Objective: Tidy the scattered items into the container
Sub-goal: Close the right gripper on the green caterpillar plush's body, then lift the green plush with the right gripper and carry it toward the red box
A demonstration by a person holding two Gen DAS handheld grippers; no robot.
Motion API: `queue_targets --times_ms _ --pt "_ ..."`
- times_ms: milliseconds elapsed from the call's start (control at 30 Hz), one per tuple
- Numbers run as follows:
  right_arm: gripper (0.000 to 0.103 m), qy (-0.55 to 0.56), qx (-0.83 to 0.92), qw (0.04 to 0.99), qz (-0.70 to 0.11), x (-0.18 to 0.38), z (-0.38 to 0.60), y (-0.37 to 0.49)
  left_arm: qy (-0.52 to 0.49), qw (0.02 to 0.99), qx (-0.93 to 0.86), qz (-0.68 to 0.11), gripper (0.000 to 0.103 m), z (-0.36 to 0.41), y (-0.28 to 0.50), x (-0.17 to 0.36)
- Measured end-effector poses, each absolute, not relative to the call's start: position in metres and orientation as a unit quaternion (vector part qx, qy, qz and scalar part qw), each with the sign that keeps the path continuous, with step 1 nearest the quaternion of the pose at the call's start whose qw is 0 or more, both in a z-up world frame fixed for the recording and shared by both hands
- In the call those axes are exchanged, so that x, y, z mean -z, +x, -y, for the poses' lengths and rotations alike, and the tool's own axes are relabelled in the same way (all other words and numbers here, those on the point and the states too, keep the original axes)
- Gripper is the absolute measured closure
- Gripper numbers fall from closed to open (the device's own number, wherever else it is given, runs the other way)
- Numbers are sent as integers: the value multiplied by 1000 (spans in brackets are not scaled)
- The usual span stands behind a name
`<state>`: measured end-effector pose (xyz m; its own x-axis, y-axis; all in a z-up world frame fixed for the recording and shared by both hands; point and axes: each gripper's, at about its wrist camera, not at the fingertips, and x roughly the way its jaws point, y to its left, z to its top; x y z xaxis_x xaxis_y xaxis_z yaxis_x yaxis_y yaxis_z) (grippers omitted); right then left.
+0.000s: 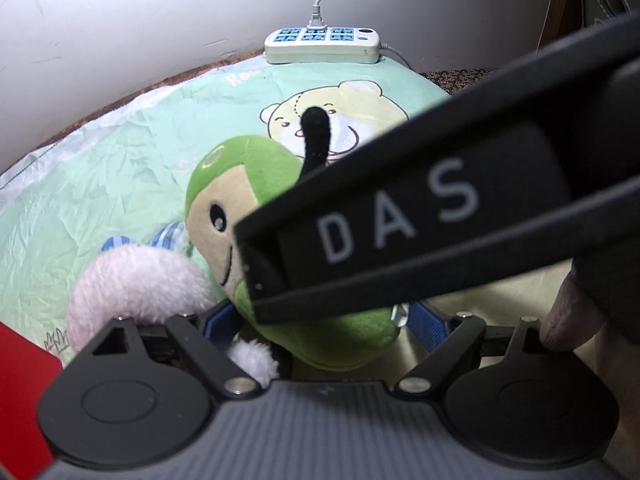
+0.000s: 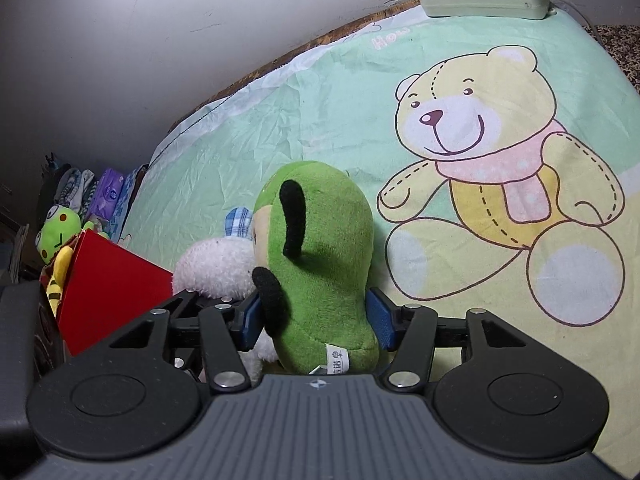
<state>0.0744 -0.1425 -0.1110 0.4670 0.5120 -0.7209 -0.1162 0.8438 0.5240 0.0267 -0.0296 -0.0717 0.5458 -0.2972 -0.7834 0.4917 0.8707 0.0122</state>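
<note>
Right wrist view: the right gripper pinches the green plush toy between its blue pads, while the left gripper brackets it, grip unclear

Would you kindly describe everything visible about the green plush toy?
The green plush toy is soft fleece with a beige face, an embroidered eye and smile, black antennae and a white sewn tag. It sits on the bear-print sheet, touching a white fluffy plush. The right tongs flank its body; their grip is unclear.
</note>
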Motion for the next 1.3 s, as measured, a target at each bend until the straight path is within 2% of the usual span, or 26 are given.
queue_targets --times_ms 200,533,867,1133,1300 --pt "55 207 -193 830 -481 108 145 71 110 872 230 -418 15 32 25 69" --pt "55 195 -184 830 -489 93 153 34 108 854 272 -431 15 41 -6 55" --pt "55 202 -176 815 -513 101 149 -21 127 827 306 -455 15 42 -52 59" --pt "55 189 -183 814 -517 97 139 -55 140 829 304 -448 24 39 -78 53" --pt "55 175 -201 818 -511 89 132 -70 133 836 297 -443 24 27 -86 47"
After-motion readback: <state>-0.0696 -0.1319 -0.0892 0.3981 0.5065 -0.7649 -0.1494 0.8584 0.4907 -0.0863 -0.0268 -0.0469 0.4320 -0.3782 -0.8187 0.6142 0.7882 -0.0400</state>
